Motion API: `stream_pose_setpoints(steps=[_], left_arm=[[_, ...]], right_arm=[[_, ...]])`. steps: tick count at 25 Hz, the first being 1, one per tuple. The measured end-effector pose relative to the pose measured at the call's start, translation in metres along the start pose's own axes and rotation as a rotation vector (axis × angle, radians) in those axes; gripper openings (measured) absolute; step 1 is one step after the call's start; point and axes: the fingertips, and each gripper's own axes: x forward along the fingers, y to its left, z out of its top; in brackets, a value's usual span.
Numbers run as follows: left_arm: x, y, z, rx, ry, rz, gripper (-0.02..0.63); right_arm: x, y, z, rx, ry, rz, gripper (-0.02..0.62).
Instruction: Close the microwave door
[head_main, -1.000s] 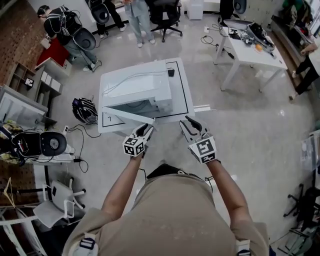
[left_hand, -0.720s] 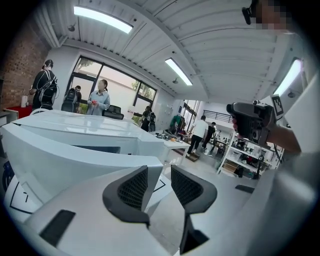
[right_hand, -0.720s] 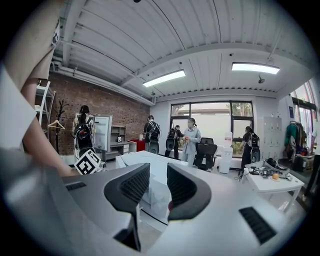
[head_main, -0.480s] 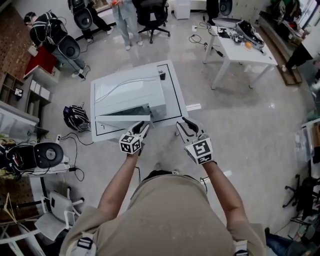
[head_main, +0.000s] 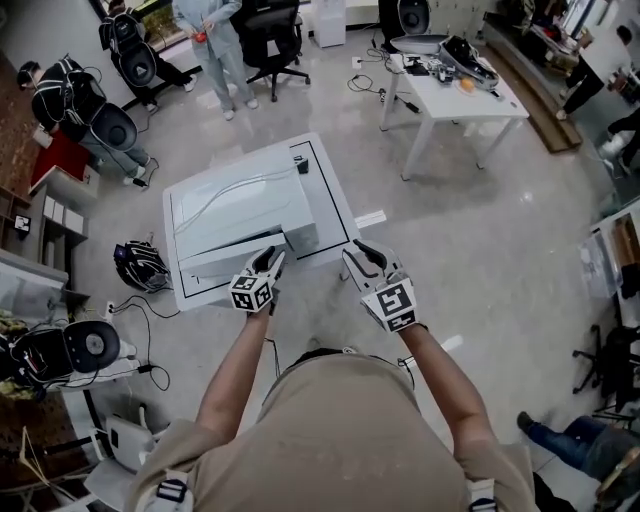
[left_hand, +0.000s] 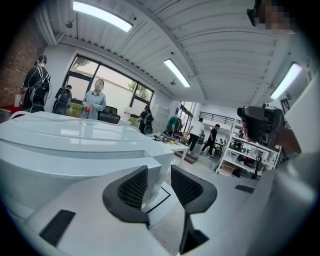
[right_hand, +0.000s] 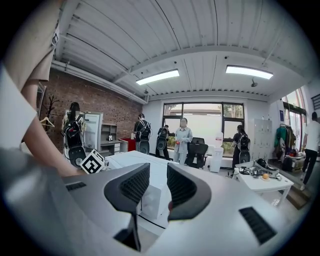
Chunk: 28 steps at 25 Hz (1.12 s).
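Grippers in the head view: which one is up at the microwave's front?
The left gripper: its tips are at the microwave's front, near its right end. The right gripper hangs clear, past the microwave's right corner.

The microwave (head_main: 240, 205) is a white box with a glossy top. It stands upright on a white bench (head_main: 338, 200) that has a black line drawn round its edge. From where I stand it fills the left and middle of the bench, with its front turned toward me. Its door (head_main: 215, 268) is a long white panel running across most of that front. It lies almost flat against the body, and from above I cannot tell whether a thin gap is left. The door's right end meets the tip of my left hand-held gripper (head_main: 270, 258).
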Motion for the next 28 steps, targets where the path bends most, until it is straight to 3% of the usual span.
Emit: stream_pose_setpoints(steps=[15,18,19,21,23,26,28], left_arm=[[0.008,0.004,0.005,0.068,-0.007,0.033,0.135],[0.009,0.015,0.020,0.075,-0.064,0.080,0.135],[0.009,0.026,0.031,0.055,-0.096,0.111,0.288],[0.011,0.041,0.054,-0.003,-0.127,0.130,0.278],[0.012,0.031,0.060,-0.018,-0.106,0.082,0.278],[0.015,-0.003,0.040,0.090,-0.063,-0.022,0.278],[0.018,-0.006,0.030,0.141,-0.051,-0.048,0.279]], right_arm=[[-0.013,-0.012,-0.005,-0.002,0.016,-0.058,0.112],[-0.018,-0.010,-0.007,-0.003,0.019,-0.067,0.112],[-0.018,-0.010,-0.007,-0.004,0.020,-0.069,0.112],[-0.020,-0.010,-0.007,-0.005,0.020,-0.070,0.112],[-0.026,-0.009,-0.005,-0.006,0.020,-0.072,0.112],[-0.037,-0.011,-0.006,0.000,0.020,-0.088,0.112],[-0.038,-0.009,-0.011,0.009,0.024,-0.092,0.112]])
